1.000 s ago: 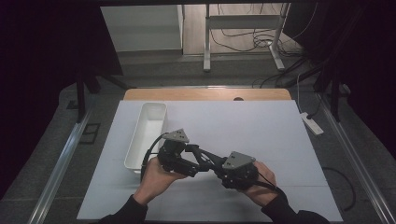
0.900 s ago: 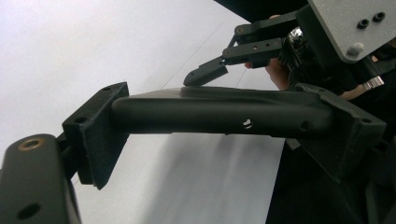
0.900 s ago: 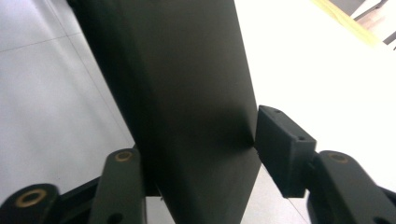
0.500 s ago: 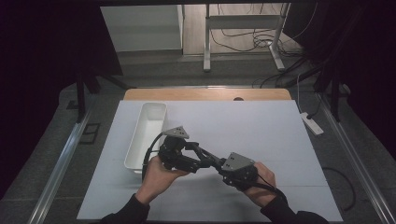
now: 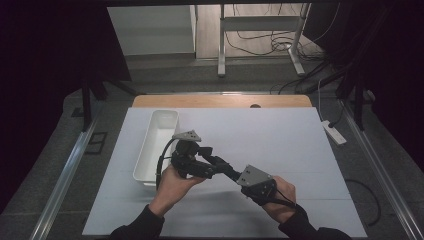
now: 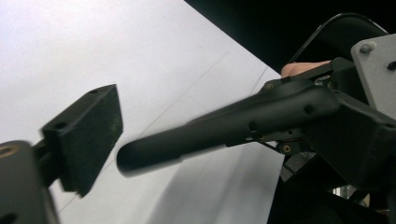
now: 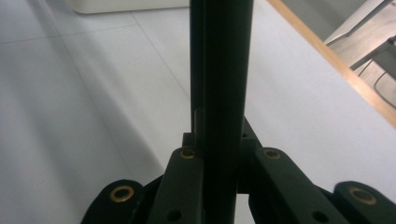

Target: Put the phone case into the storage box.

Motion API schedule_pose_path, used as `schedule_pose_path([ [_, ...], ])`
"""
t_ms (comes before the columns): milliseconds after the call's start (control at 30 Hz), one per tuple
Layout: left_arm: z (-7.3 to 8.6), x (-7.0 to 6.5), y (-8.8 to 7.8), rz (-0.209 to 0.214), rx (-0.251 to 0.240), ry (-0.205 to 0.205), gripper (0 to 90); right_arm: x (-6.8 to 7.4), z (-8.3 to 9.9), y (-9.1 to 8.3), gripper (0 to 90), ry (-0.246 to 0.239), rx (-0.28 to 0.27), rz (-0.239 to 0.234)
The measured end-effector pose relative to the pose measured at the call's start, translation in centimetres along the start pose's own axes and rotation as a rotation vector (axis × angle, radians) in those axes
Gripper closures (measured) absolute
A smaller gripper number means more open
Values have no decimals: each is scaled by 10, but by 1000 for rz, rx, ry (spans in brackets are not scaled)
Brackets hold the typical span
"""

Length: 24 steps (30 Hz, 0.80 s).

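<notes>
L gripper [image 5: 214, 160] jaws spread wide & just been opening; R gripper [image 6: 135, 156] jaws pressed together, empty, tip poking into L's gap beside L's pad [image 6: 86, 140], no contact I can see. To do this well, I'd keep R still & centred, close L slowly & squarely, no twist. White bin [image 5: 142, 175] sits just left of L on the desk [image 5: 280, 135], so keep the cable off it.

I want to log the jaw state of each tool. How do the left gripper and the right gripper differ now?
The left gripper has its jaws wide apart, just opened further; the right gripper has its jaws pressed together, just closed, with nothing between them. The left gripper lies near the white tray; the right gripper is farther from it and points its tip between the left gripper's jaws. Both are black, hand-held, over the white table.
</notes>
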<state>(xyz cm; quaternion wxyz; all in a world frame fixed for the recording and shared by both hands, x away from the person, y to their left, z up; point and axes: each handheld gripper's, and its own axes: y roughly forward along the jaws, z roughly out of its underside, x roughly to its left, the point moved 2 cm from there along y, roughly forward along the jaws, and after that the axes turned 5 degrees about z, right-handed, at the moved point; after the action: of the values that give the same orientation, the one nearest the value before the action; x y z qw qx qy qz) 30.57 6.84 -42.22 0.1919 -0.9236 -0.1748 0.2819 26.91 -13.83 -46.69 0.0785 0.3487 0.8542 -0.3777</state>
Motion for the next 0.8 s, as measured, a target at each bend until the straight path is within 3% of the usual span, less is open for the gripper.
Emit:
schedule_pose_path([
  [133,1,1,-1,-35,10,27,23,-3,2,1,861,36,8,-33],
  [167,2,2,-3,-49,20,50,11,-5,3,1,861,63,13,-62],
  [300,5,3,-5,-84,36,89,2,-9,5,0,861,102,13,-103],
  [467,11,4,-11,-101,45,146,0,-14,8,-1,860,137,11,-164],
  [800,20,5,-21,-111,32,206,0,-20,11,-3,860,192,-20,-287],
])
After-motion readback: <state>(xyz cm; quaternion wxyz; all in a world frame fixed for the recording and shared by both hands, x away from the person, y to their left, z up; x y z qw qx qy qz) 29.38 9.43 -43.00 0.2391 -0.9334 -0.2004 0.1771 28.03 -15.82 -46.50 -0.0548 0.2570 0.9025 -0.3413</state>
